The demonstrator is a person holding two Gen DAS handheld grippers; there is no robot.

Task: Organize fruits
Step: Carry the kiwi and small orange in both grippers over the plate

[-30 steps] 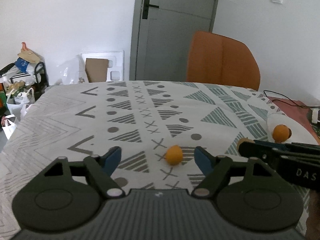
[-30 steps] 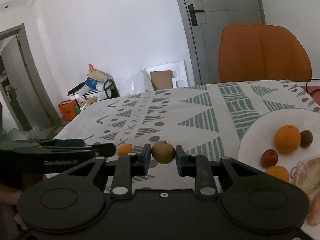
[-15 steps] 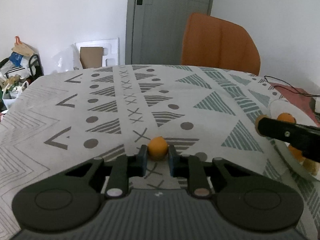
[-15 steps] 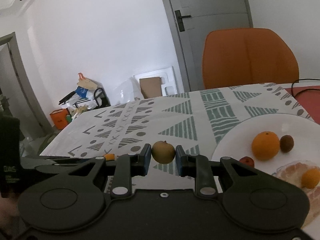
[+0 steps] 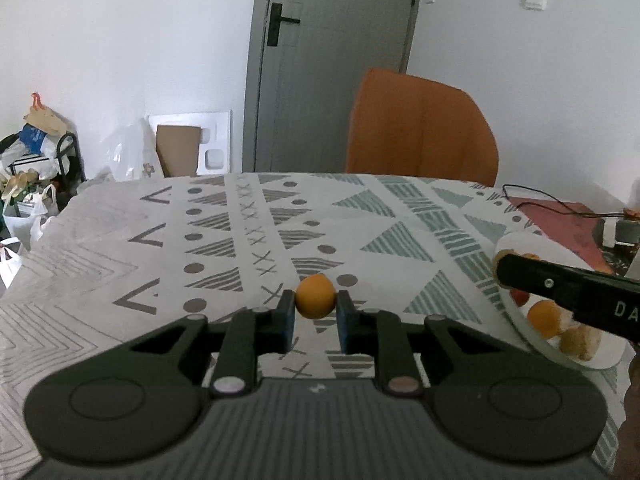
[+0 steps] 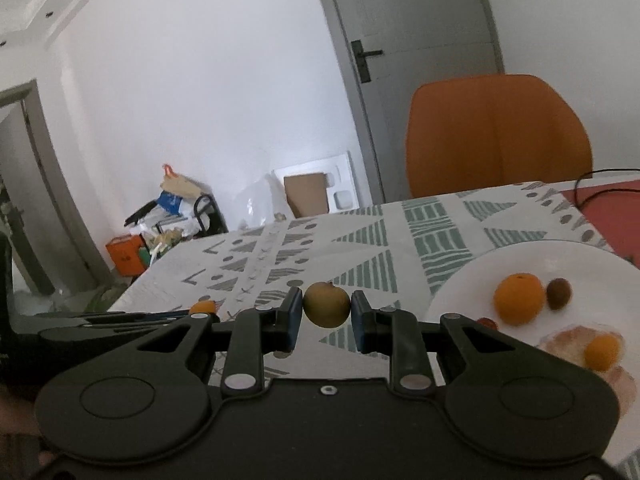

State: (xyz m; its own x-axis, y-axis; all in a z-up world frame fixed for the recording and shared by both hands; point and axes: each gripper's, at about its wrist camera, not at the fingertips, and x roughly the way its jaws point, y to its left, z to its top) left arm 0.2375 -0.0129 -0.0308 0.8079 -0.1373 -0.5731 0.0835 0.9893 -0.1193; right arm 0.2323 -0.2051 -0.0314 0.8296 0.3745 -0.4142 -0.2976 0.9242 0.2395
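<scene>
My left gripper [image 5: 315, 312] is shut on a small orange fruit [image 5: 315, 295] and holds it just above the patterned tablecloth. My right gripper [image 6: 326, 310] is shut on a round brownish-green fruit [image 6: 326, 305] and holds it in the air left of the white plate [image 6: 460, 280]. On the plate lie a big orange [image 6: 519, 298], a brown fruit [image 6: 559, 293], a small orange fruit [image 6: 603, 352] and a red one [image 6: 487, 322]. In the left wrist view the right gripper's arm [image 5: 568, 288] crosses over the plate [image 5: 584, 356]. The left gripper's orange fruit also shows in the right wrist view [image 6: 203, 306].
An orange chair [image 5: 420, 136] stands behind the table's far edge. A black cable [image 5: 552, 204] and a red mat [image 5: 560, 224] lie at the far right of the table. Bags and a rack [image 5: 32, 168] stand on the floor at the left, by a grey door [image 5: 328, 60].
My left gripper closed on the small orange fruit and lifted it slightly. My right gripper carried the brownish-green fruit up and rightward, toward the plate.
</scene>
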